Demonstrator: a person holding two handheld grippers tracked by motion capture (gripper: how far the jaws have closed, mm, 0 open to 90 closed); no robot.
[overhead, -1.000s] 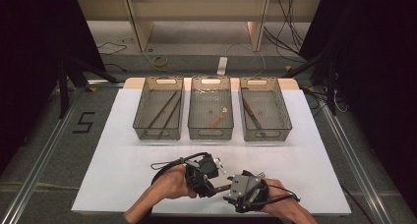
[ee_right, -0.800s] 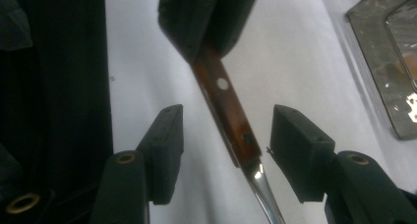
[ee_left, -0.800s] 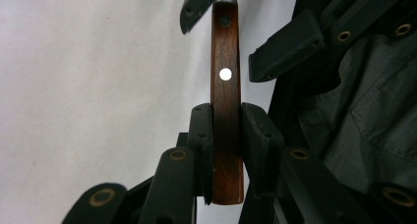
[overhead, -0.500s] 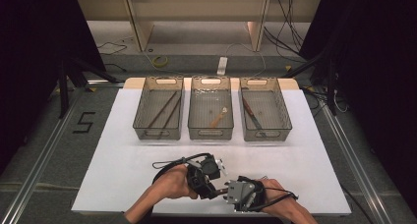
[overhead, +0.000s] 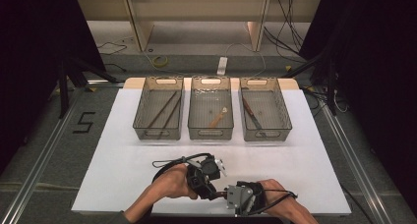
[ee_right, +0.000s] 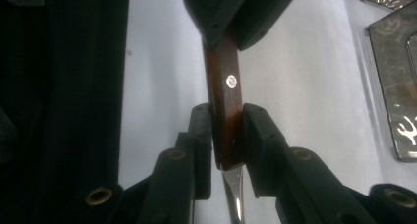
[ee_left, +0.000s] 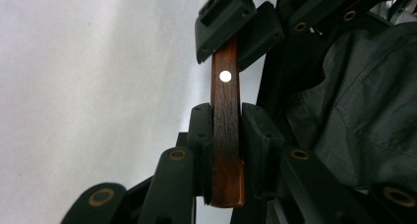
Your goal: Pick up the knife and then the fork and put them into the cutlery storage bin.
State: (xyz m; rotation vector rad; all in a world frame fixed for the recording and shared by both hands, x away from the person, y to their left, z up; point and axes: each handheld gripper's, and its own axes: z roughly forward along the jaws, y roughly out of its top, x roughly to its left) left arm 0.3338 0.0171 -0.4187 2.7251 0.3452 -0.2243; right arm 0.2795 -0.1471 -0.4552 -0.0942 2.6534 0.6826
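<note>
The left gripper (overhead: pixel 212 188) is clamped on the wooden handle (ee_left: pixel 225 135) of a piece of cutlery held low over the white counter (overhead: pixel 113 170), near the person's edge. The right gripper (overhead: pixel 227 195) has just been closing and now presses the same handle where the metal shank (ee_right: pixel 235 194) begins. It looks light and rigid; the flat wood sides offer surer purchase than the polished, likely slippery steel.

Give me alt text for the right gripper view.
The right gripper has just closed its fingers on a wooden handle with a round metal rivet, whose far end the left gripper clamps. A metal shank runs down from the handle, over the white table.
</note>
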